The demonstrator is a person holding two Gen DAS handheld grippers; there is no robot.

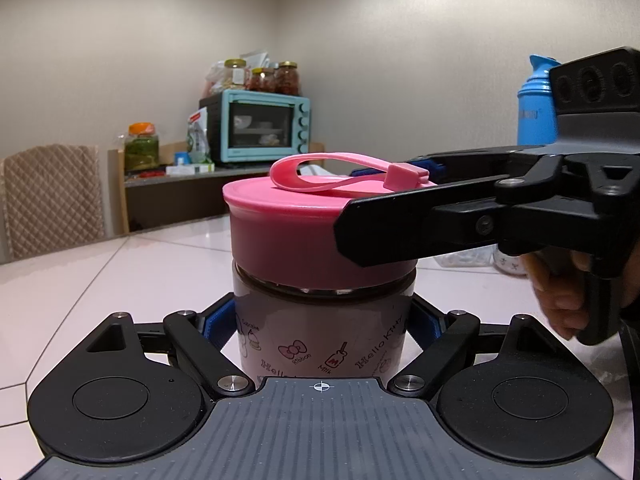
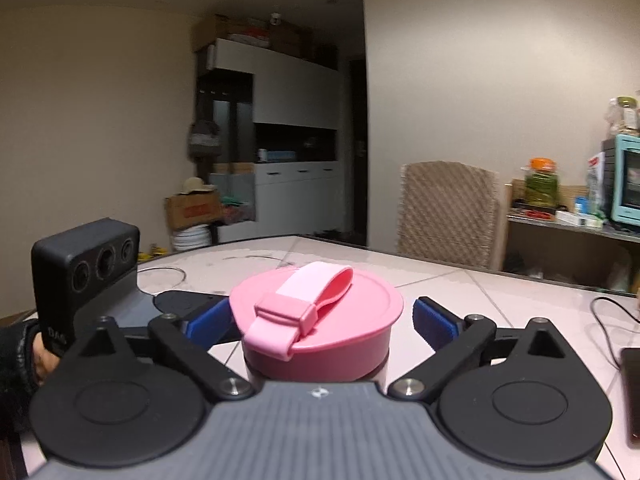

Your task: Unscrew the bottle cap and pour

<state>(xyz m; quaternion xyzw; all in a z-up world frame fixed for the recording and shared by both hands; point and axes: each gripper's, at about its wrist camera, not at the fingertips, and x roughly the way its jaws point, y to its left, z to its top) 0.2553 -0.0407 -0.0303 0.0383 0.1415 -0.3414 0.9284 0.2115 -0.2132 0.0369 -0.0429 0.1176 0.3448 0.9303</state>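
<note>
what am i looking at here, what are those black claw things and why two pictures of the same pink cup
Each black claw is a hand-held gripper with a camera looking along its fingers, so you get one view per hand. The left hand-held gripper clamps the printed body of the pink-lidded bottle, which stands on the pale tiled table. The right hand-held gripper is open around the pink screw cap with a strap, its blue pads clear of it in its own view. A blue flask stands behind.

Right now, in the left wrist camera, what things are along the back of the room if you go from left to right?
Chair with the quilted cover → jar with the orange lid → little blue oven → blue flask, partly behind the right gripper.
</note>
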